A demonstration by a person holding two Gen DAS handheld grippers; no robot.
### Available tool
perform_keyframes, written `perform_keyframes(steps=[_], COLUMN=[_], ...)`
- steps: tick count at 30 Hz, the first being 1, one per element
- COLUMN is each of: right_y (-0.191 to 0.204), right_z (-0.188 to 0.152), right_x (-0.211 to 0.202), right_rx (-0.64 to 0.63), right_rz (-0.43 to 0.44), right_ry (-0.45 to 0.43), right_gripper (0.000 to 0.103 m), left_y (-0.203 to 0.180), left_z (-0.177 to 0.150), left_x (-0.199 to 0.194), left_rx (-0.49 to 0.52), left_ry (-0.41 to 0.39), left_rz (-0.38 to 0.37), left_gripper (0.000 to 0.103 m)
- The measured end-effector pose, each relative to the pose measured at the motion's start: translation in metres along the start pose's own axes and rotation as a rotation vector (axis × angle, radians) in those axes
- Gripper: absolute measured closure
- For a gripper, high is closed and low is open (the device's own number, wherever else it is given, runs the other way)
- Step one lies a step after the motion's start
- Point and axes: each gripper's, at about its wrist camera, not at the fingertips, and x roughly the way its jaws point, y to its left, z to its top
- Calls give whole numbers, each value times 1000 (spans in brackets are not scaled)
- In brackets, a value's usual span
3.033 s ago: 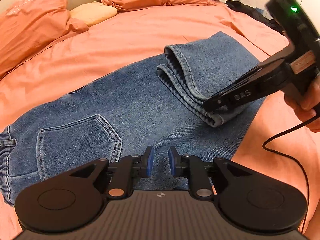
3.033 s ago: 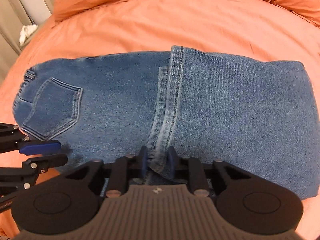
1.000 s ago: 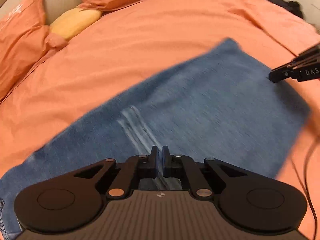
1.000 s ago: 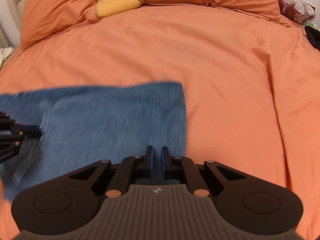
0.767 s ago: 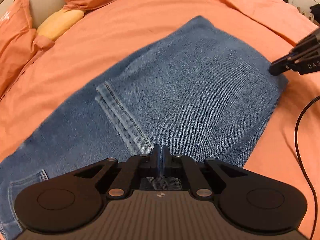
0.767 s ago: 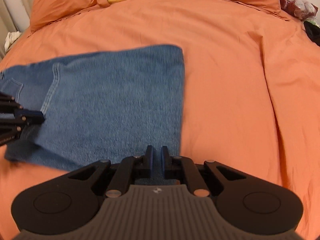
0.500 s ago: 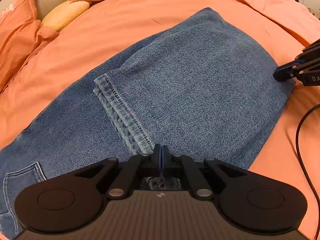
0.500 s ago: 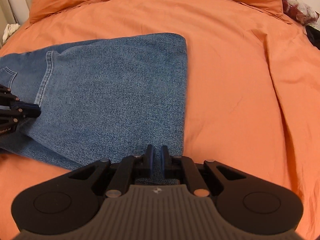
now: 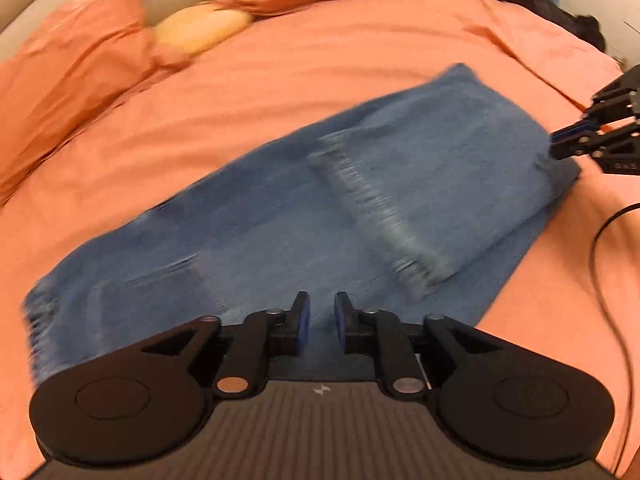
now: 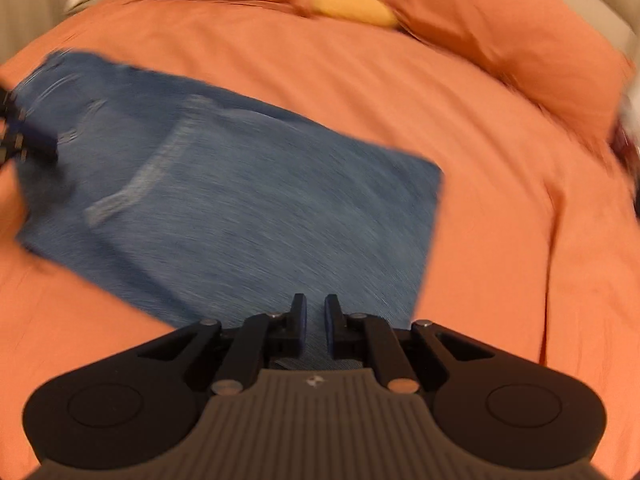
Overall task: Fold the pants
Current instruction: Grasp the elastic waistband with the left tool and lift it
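Blue jeans (image 9: 280, 216) lie on the orange bed, the legs folded back so the hem (image 9: 376, 208) rests across the middle. Both views are motion-blurred. My left gripper (image 9: 319, 322) is open and empty above the near edge of the jeans, close to the waist half. My right gripper (image 10: 316, 320) is open a little and empty above the folded end of the jeans (image 10: 248, 216). The right gripper also shows at the right edge of the left wrist view (image 9: 568, 144), by the fold. The left gripper shows at the left edge of the right wrist view (image 10: 32, 140).
The orange bedspread (image 9: 280, 80) surrounds the jeans. Orange pillows (image 9: 68, 64) and a yellow cushion (image 9: 200, 28) lie at the head of the bed. A black cable (image 9: 604, 264) runs along the right side. Dark clothes (image 9: 540, 8) lie at the far right.
Both grippers were shut on the jeans and have opened and let go. Both have pulled back; the left has swung toward the waist end. The folded jeans rest flat.
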Motion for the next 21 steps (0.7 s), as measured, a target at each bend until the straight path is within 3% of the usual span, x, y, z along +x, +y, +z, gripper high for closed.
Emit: perform_keyframes(steps=[1, 2, 3, 7, 13, 18, 21], right_y=[8, 17, 26, 60, 92, 112, 119], right_z=[5, 11, 16, 35, 59, 84, 94], right_x=[0, 1, 3, 17, 40, 56, 71], right_rx=[-33, -63, -95, -222, -373, -477, -550], right_rz=[12, 23, 28, 57, 81, 111, 108], right_ry=[-7, -9, -12, -7, 20, 34, 81], right_gripper=[94, 87, 82, 81, 77, 77, 78], left_y=[14, 29, 45, 113, 186, 221, 230], left_z=[-7, -15, -22, -54, -103, -139, -157], left_x=[-5, -10, -15, -27, -30, -3, 13], left_rx=[-30, -67, -107, -329, -650, -881, -1002], left_ry=[-2, -8, -17, -44, -139, -148, -157], left_rz=[11, 26, 40, 64, 78, 54, -23], left_gripper=[65, 51, 47, 44, 19, 17, 17])
